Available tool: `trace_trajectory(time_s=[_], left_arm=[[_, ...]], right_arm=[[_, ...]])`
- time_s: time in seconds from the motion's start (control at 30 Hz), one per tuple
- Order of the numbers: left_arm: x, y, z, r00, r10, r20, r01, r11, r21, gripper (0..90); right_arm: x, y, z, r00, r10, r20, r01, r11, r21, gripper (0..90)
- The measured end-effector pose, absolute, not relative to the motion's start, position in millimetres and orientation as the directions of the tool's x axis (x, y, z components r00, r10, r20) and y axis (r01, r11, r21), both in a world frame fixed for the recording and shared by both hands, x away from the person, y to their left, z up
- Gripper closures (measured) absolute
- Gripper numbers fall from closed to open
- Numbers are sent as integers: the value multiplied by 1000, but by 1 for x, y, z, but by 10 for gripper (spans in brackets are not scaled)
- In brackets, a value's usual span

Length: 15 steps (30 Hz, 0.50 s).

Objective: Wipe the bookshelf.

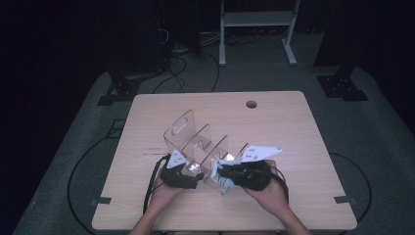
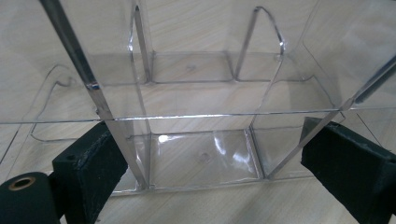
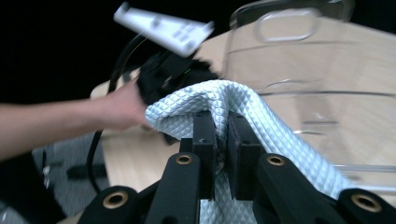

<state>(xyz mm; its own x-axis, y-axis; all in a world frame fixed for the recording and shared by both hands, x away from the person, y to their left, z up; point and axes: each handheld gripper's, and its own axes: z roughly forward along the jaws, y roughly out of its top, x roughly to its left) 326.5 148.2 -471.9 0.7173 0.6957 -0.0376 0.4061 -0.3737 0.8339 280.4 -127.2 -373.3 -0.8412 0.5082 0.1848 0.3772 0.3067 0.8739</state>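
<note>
Two grippers were engaged at once: the left gripper [image 2: 205, 163], jaws apart around a wall of the clear acrylic organizer [image 2: 196, 112], apparently steadied it, while the right gripper [image 3: 221, 140] was clamped on a pale quilted cloth [image 3: 261, 121] just beside that organizer, presumably for wiping.

Your left hand [image 1: 169, 188]: enters from the bottom edge, forearm angled up and rightward, wrapped around the left gripper [image 1: 188, 172]; jaws pointing right and away from you, standing wide apart, pads [image 2: 93, 168] well separated

Your right hand [image 1: 271, 192]: enters from the bottom edge, forearm angled up and leftward, palm cupped under the right gripper [image 1: 221, 172]; jaws pointing left toward the other gripper, drawn nearly together and pinching, pads [image 3: 205, 140] parallel and upright

Both hands: low, close together, near your edge
</note>
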Motion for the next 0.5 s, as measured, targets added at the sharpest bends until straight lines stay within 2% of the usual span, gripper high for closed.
trace_trajectory(time_s=[0.1, 0.3, 0.5], left_arm=[[327, 148, -472, 718, 695, -38, 406, -374, 834, 76], [327, 148, -472, 718, 695, -38, 405, -372, 835, 76], [327, 148, -472, 716, 697, -41, 405, -368, 837, 76]], right_arm=[[292, -144, -370, -800, 569, 189, 394, 261, 881, 827], [323, -178, -376, -714, 647, 267, 458, 144, 877, 827], [342, -199, -384, -658, 670, 343, 511, 64, 857, 829]])
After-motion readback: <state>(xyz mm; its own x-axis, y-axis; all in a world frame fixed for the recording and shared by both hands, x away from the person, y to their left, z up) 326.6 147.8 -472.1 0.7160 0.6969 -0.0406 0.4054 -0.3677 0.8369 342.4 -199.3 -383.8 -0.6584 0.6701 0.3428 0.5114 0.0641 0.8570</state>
